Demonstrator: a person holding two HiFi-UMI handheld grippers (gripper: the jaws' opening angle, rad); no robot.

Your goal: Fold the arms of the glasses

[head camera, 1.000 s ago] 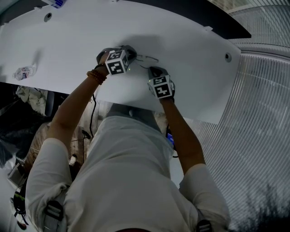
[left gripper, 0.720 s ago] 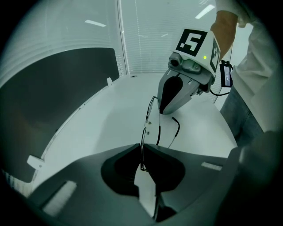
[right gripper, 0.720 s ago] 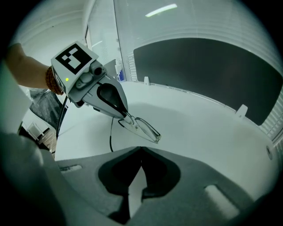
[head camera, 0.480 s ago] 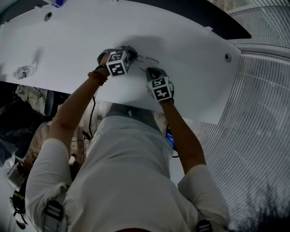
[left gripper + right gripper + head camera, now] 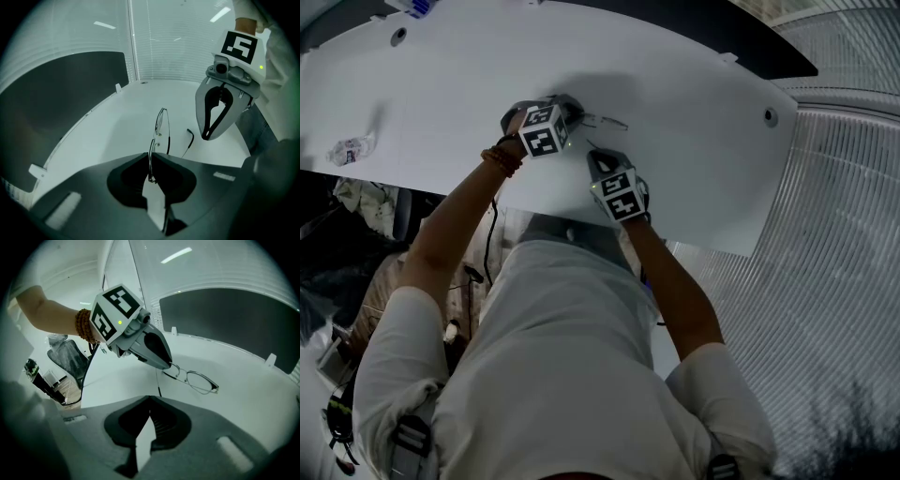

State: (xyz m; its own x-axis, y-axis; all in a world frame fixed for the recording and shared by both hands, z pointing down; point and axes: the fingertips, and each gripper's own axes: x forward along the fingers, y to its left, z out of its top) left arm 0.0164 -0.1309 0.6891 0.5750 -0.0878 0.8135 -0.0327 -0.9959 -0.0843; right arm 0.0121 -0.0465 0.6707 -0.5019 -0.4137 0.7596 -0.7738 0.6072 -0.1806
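Left gripper view shows the glasses (image 5: 161, 126), a thin wire frame, standing on edge on the white table (image 5: 117, 126), with the lenses running away from the camera. The left gripper (image 5: 151, 157) is clamped on the near end of the frame, its jaws pressed together on the wire. One arm (image 5: 190, 139) with a dark tip sticks out from the frame to the right and lies on the table. The right gripper (image 5: 206, 137) hangs just right of that arm, its jaws closed at the tips with nothing between them.

In the right gripper view its own jaws meet, empty, and the glasses lie beyond them. From the head view the glasses (image 5: 605, 120) sit mid-table, with the left gripper (image 5: 567, 117) at their left and the right gripper (image 5: 595, 155) on the near side. A beaded bracelet (image 5: 500, 157) circles the left wrist.
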